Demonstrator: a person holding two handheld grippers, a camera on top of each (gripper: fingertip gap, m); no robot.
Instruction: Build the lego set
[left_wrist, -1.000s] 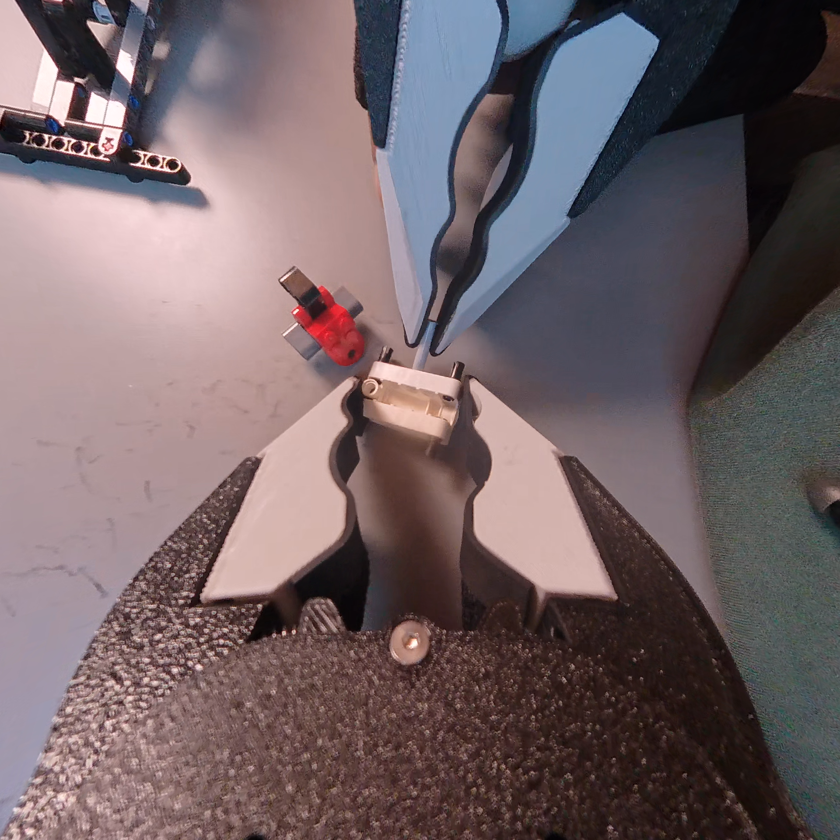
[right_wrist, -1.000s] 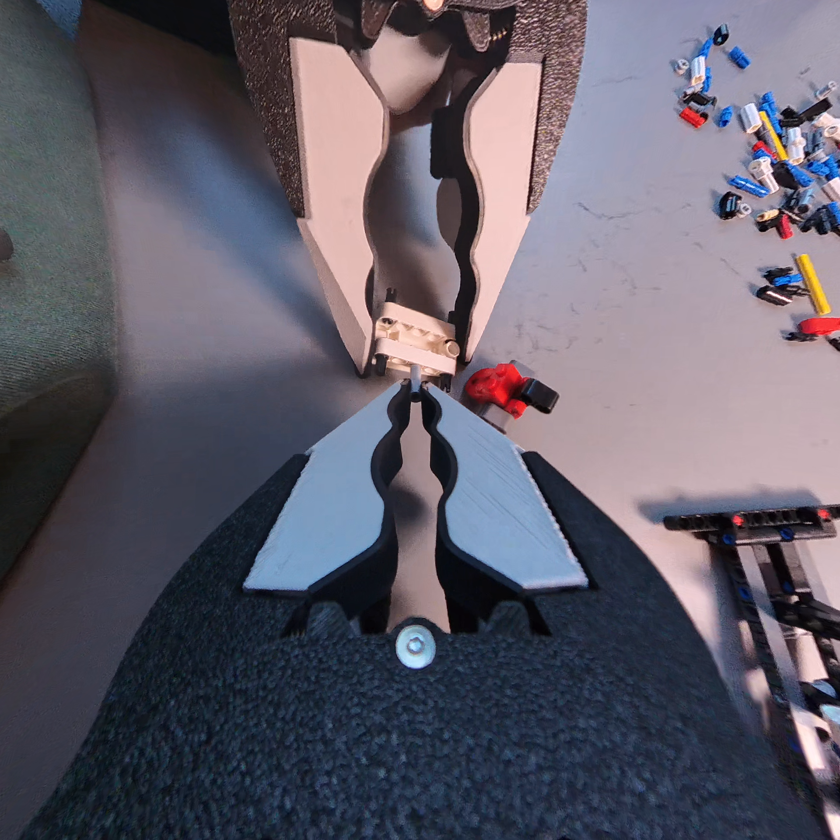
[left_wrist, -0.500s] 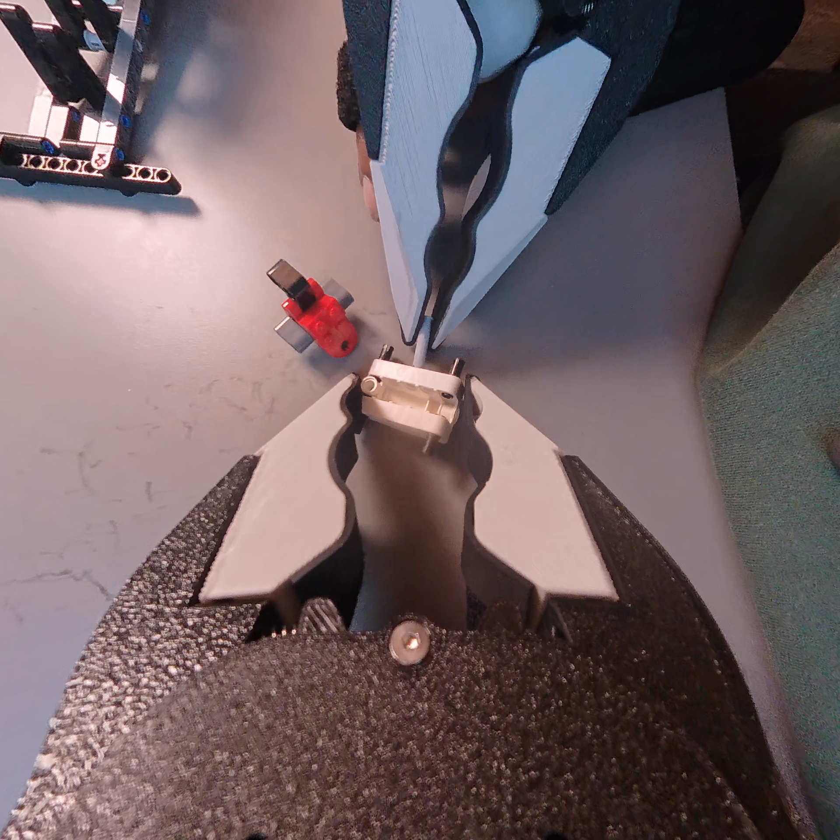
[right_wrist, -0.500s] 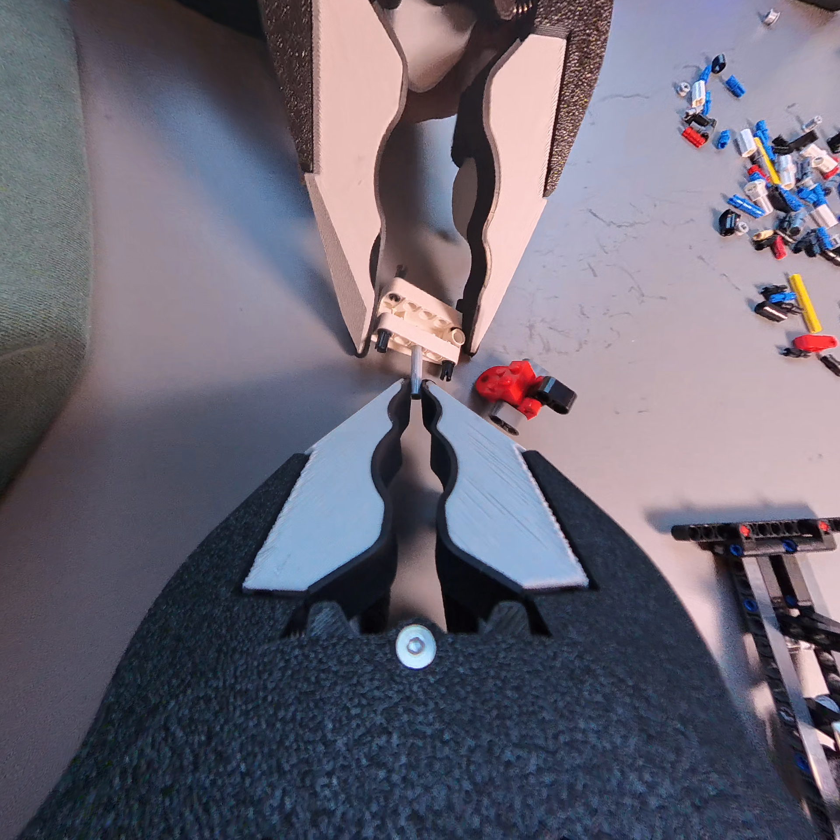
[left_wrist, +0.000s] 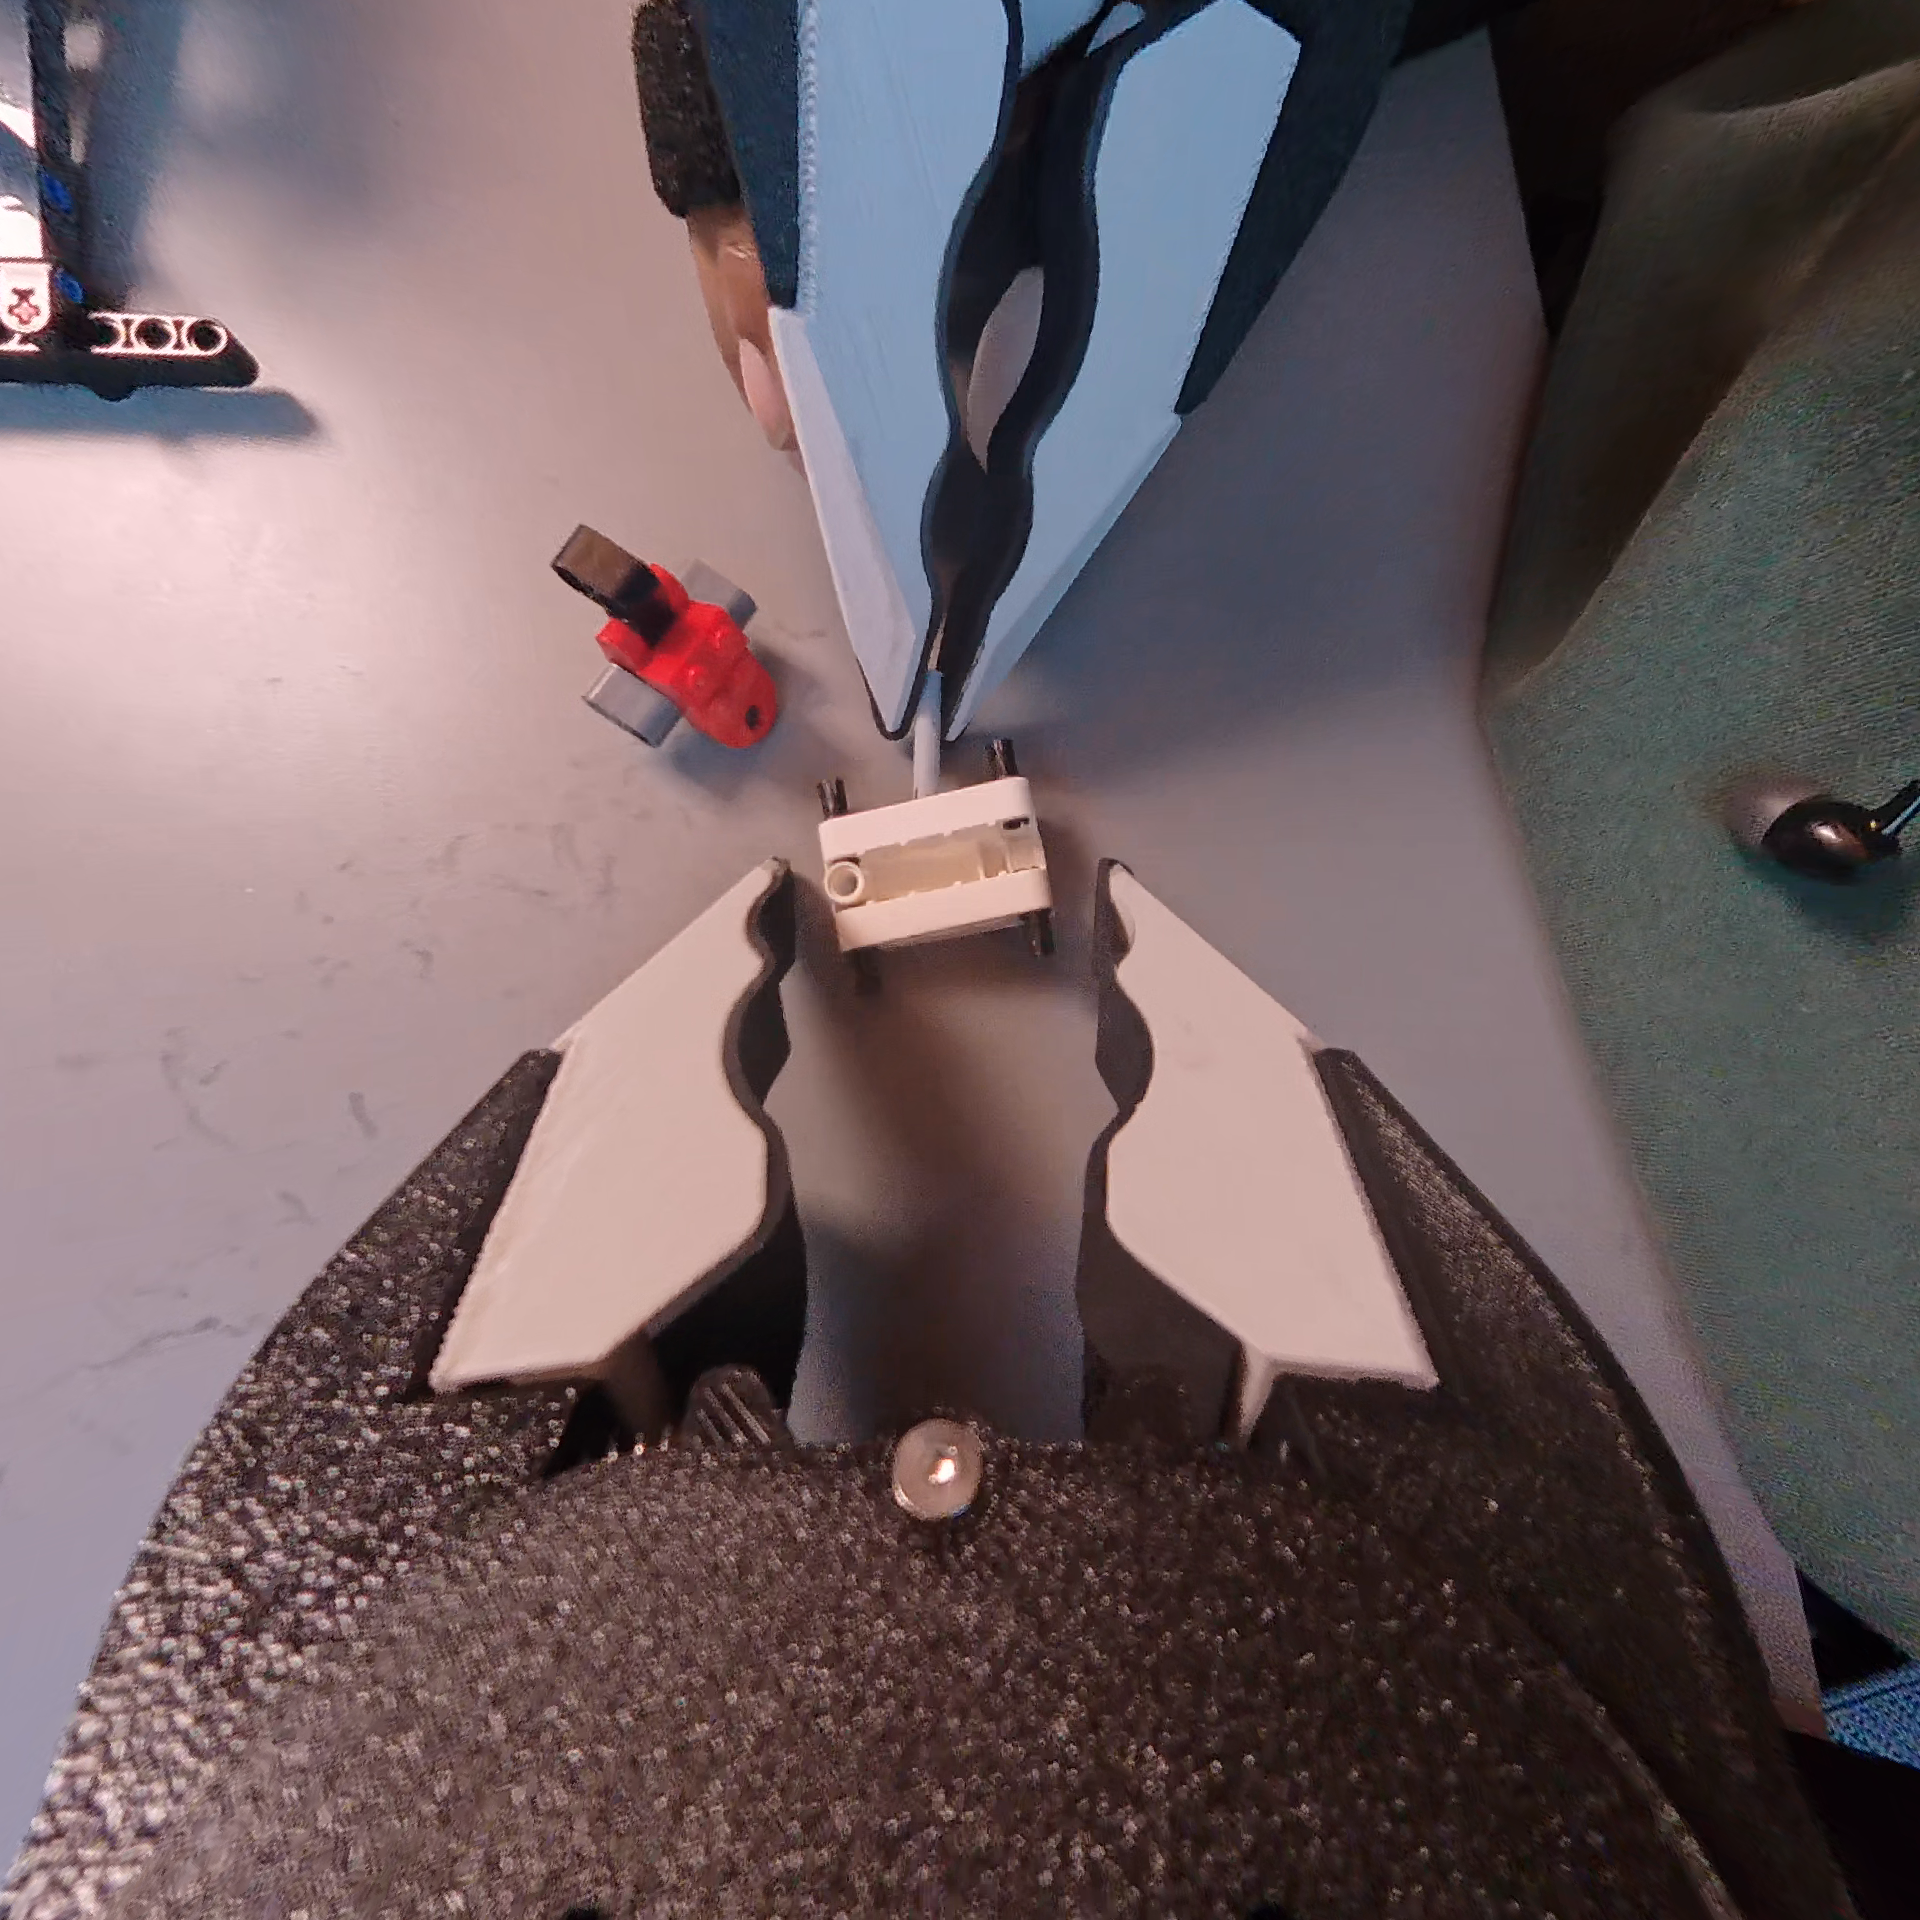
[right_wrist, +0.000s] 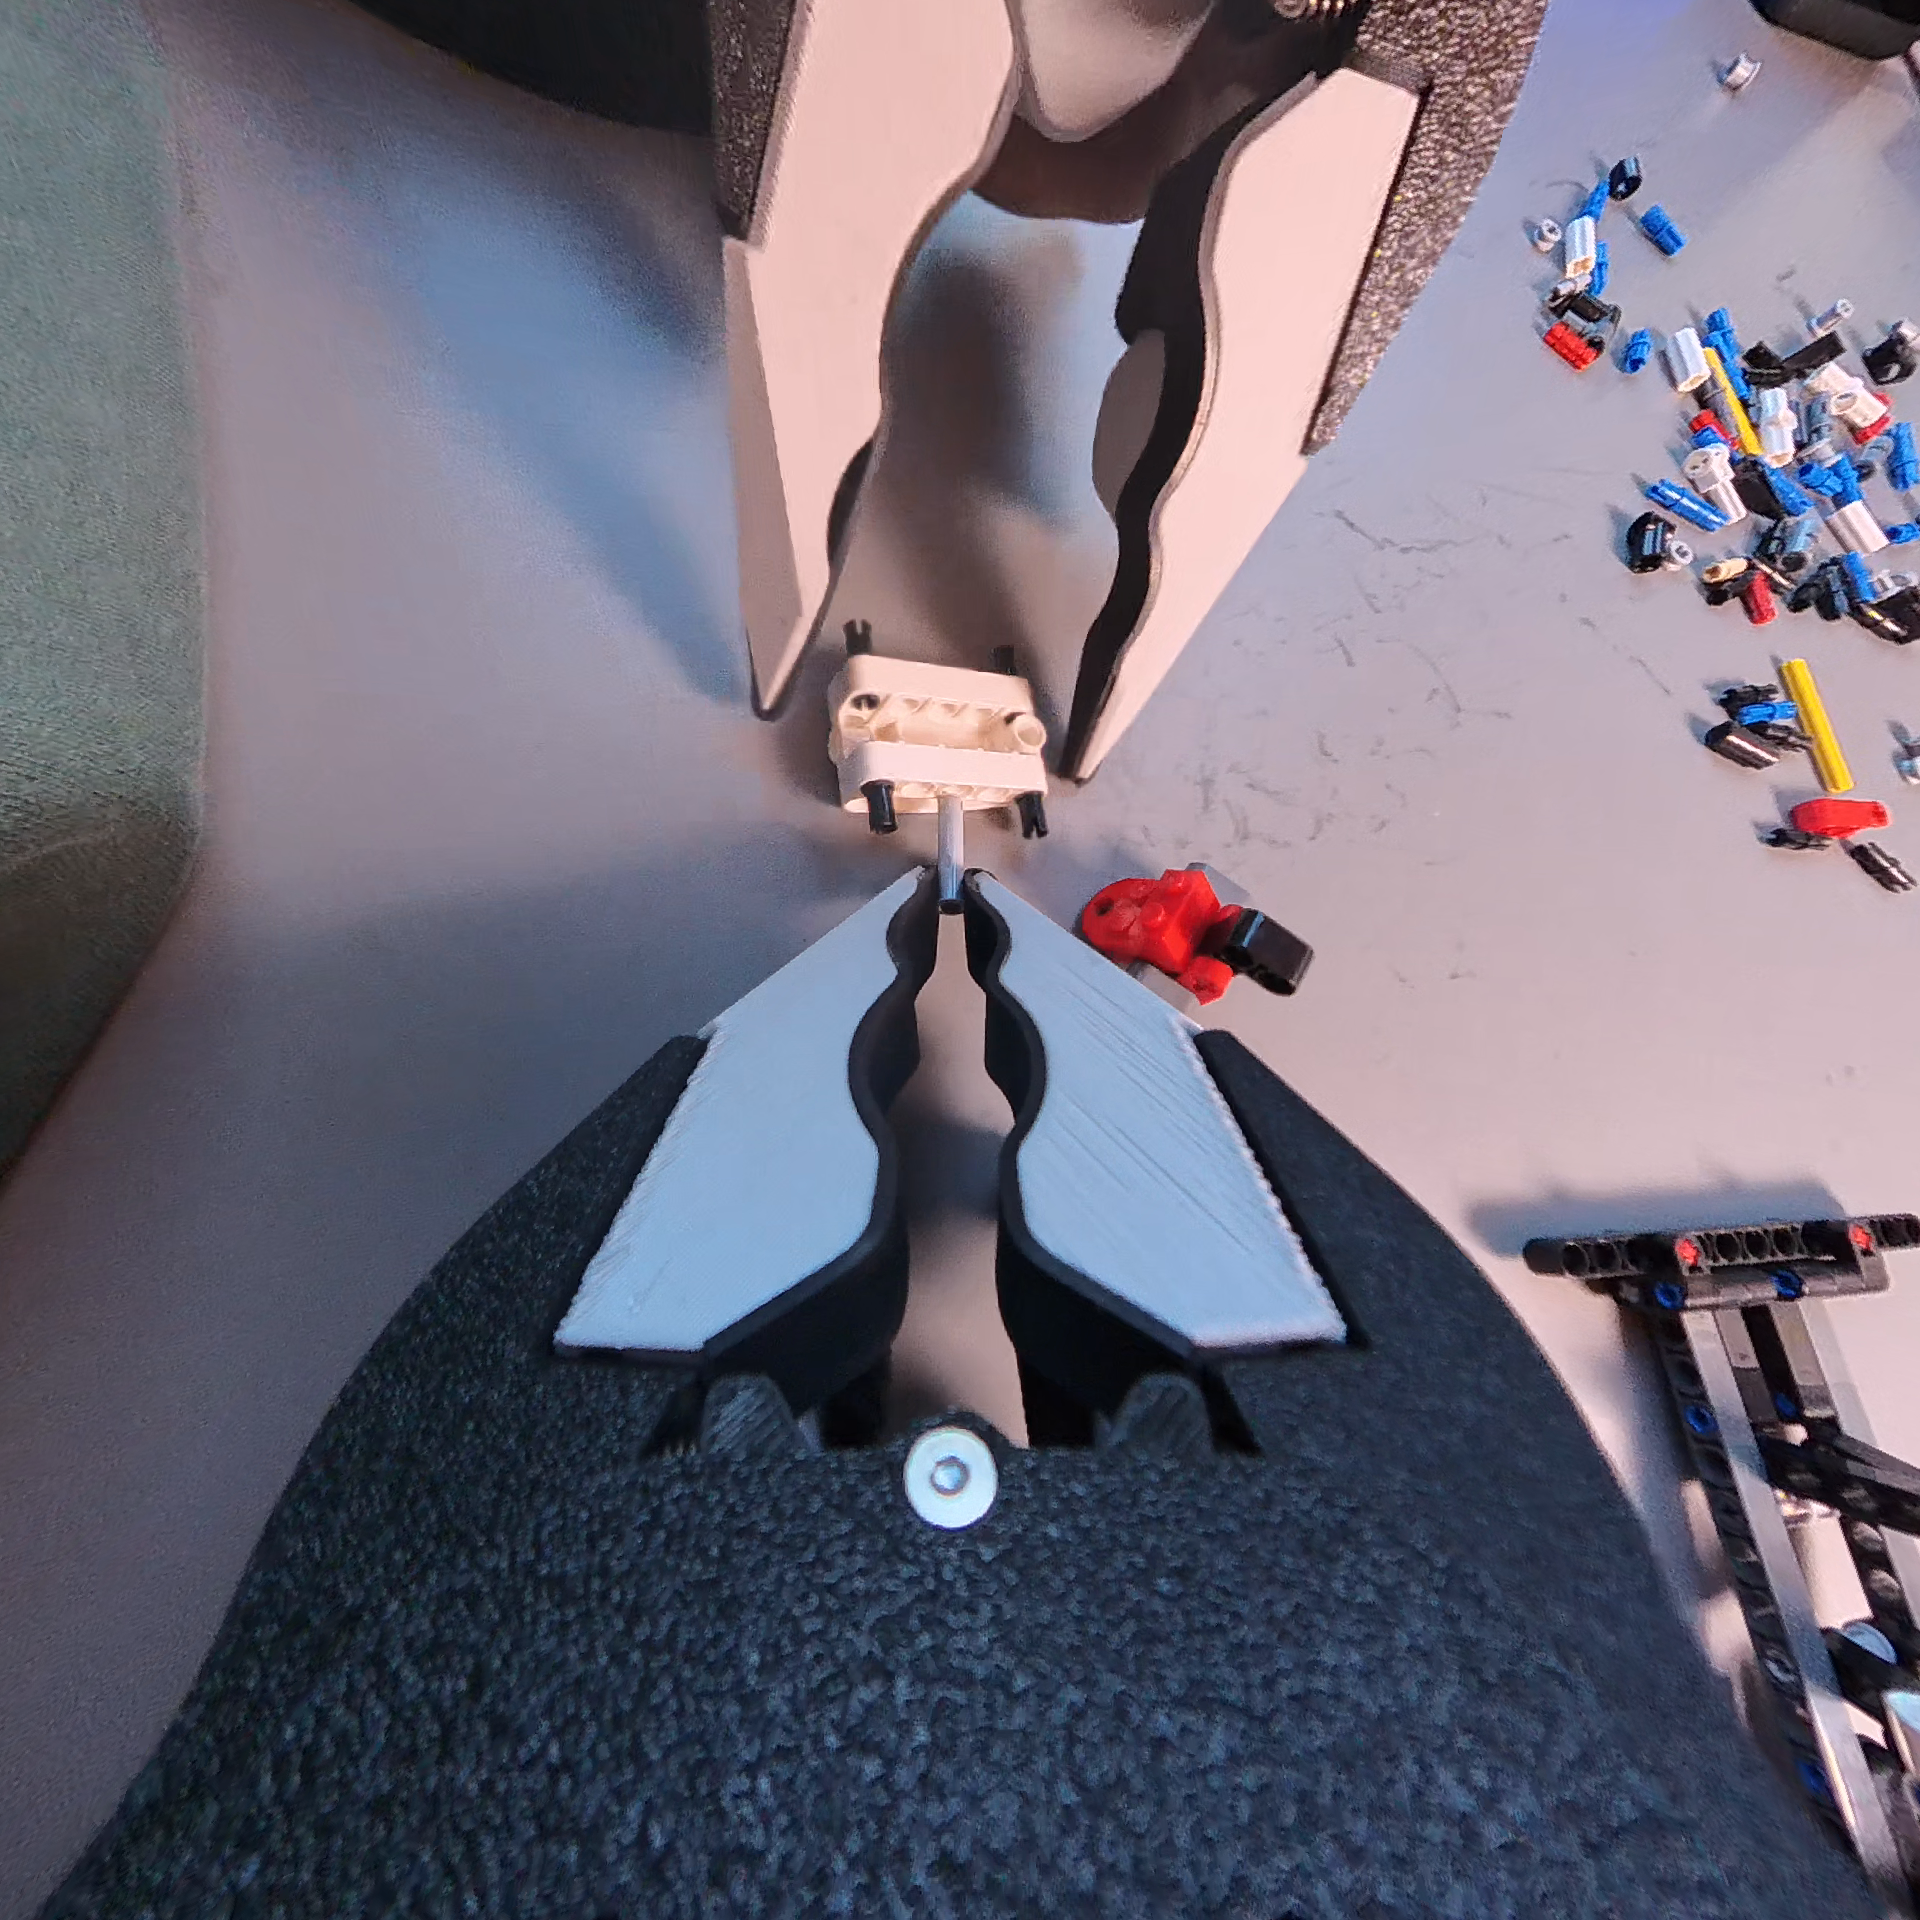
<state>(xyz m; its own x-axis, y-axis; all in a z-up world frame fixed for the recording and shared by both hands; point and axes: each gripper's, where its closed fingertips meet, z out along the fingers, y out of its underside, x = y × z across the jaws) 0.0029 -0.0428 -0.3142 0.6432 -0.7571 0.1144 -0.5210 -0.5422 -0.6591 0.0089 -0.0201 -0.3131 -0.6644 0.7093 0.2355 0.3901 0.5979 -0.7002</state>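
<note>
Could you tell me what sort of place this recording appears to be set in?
Probably an office or lab desk used as a workbench: a scuffed grey table with loose small building pieces, a partly built black frame, and what looks like a green upholstered chair beside it.

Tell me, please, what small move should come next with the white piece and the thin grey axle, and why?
Probably the right hand-held gripper, shut on the grey axle, should lift the white frame piece away. The axle already sits in the piece, and the left hand-held gripper stands open, touching neither side.
</note>
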